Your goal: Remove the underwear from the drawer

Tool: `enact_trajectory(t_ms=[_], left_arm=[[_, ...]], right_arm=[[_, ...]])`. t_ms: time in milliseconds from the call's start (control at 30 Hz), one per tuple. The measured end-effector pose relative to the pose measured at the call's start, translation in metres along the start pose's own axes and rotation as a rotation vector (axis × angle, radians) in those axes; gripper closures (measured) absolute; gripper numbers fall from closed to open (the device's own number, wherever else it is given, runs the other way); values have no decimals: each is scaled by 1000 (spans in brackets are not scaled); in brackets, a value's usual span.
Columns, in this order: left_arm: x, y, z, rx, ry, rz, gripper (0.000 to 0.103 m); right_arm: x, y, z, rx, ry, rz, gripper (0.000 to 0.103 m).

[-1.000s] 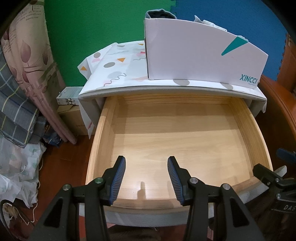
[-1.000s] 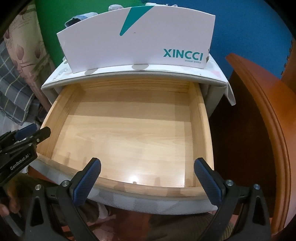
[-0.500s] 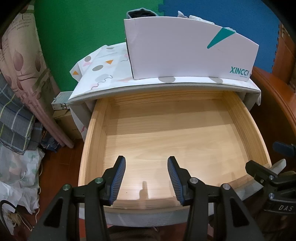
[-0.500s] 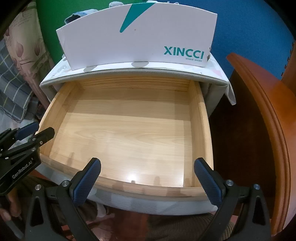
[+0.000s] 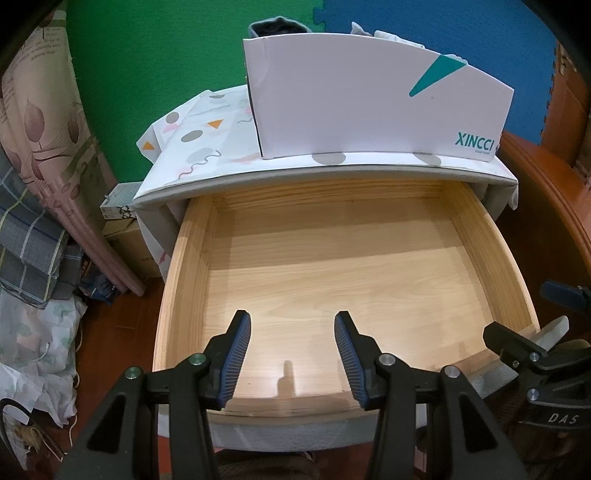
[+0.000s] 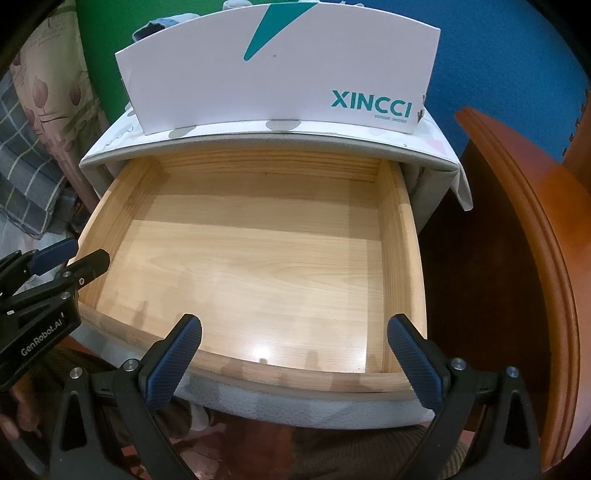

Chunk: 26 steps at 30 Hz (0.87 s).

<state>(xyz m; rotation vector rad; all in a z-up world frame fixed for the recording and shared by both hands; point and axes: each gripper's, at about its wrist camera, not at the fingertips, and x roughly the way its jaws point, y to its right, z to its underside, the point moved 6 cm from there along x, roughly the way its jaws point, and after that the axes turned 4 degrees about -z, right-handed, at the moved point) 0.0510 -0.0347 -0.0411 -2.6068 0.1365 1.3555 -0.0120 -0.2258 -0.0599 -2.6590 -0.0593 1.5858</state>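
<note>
Two grippers hang over the pulled-out wooden drawer (image 5: 192,258), both tilted down toward its floor. Left gripper (image 5: 293,360): fingers part open, gap between the ribbed blue pads, nothing in it, not touching the wood. Right gripper (image 6: 293,363): fingers spread wide, also empty, tips above the drawer's front rim.

Drawer interior is bare light wood in both views, only glare and finger shadows on it. No underwear visible inside.

White XINCCI box (image 5: 369,107) stands on the cabinet top (image 5: 207,162), which carries a patterned sheet with grey blobs and orange triangles. Bits of grey and white fabric (image 5: 277,27) poke above the box's back edge; cannot tell whether that is the underwear.

Green and blue foam wall behind. Orange-brown wooden furniture (image 6: 535,258) just right of the drawer. Folded plaid cloth (image 5: 29,243) piled on the left.
</note>
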Motion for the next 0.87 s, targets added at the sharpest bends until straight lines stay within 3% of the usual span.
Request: enact_trajectory(t_ms=[867], left_arm=[[-2, 1, -3, 1, 9, 9, 55]], right_arm=[[1, 0, 0, 0, -3, 4, 3]])
